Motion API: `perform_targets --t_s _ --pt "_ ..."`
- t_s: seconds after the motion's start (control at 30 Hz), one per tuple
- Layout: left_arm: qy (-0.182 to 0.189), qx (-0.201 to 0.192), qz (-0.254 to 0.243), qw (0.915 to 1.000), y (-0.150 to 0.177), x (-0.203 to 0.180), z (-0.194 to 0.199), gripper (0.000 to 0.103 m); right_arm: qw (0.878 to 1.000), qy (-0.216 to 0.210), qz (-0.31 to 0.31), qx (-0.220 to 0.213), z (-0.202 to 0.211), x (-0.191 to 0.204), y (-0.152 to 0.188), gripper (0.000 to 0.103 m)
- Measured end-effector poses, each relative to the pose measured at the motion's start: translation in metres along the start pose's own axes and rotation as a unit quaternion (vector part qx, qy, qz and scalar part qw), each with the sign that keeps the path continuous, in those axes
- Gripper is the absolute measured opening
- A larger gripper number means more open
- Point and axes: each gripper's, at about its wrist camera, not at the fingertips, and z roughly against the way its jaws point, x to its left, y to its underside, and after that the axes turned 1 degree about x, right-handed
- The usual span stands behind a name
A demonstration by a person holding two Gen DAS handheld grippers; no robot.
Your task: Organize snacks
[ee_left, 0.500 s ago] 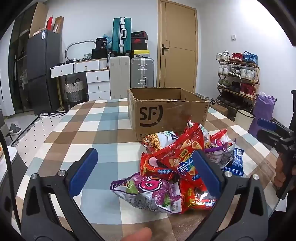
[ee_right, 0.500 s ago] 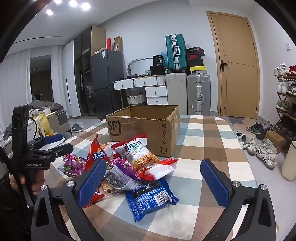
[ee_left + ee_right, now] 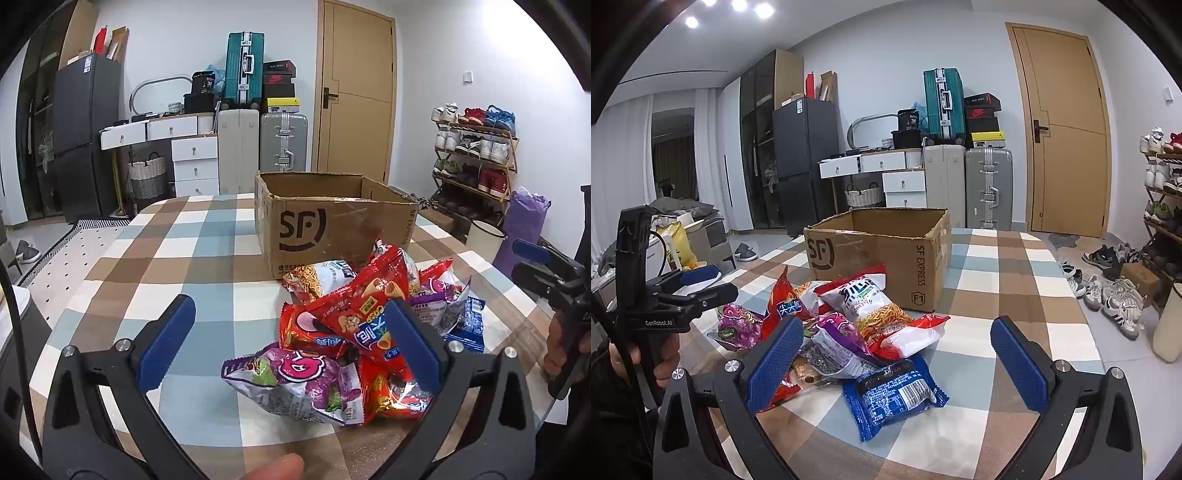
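1. A heap of snack packets (image 3: 362,332) lies on a table covered with a checked cloth (image 3: 177,258), directly on the near side of an open cardboard box (image 3: 332,221) printed "SF" on its front.
2. The box stands upright towards the far middle of the table, flaps open; no contents show over its rim from either view.
3. The left gripper (image 3: 291,339) hangs over the near edge of the table with its jaws spread wide and nothing between the blue pads; it touches no packet.
4. Nearest to it lies a purple-and-silver packet (image 3: 295,384), touching a red crisps packet (image 3: 365,314) that leans up on the pile.
5. The right gripper (image 3: 897,360) is likewise released, jaws wide apart, above the right side of the heap.
6. In the right wrist view a blue packet (image 3: 895,395) lies flat nearest the camera, at the near right edge of the heap.
7. Behind it a white-and-red noodle-snack packet (image 3: 875,302) rests against the box front.
8. A hand (image 3: 661,358) grips the left gripper's handle at the left of that view.
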Motion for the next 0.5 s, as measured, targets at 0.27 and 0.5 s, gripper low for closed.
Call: perform_targets --t_s 0.27,0.5 --pt "0.004 0.003 0.004 1.0000 -0.0002 0.0027 -0.0040 0.102 1.000 0.001 0.002 0.000 -0.0007 0.0008 0.0017 0.103" --pt "0.003 0.004 0.004 1.0000 -0.0008 0.0032 -0.0036 0.102 1.000 0.001 0.003 -0.001 -0.0006 0.0014 0.0019 0.103"
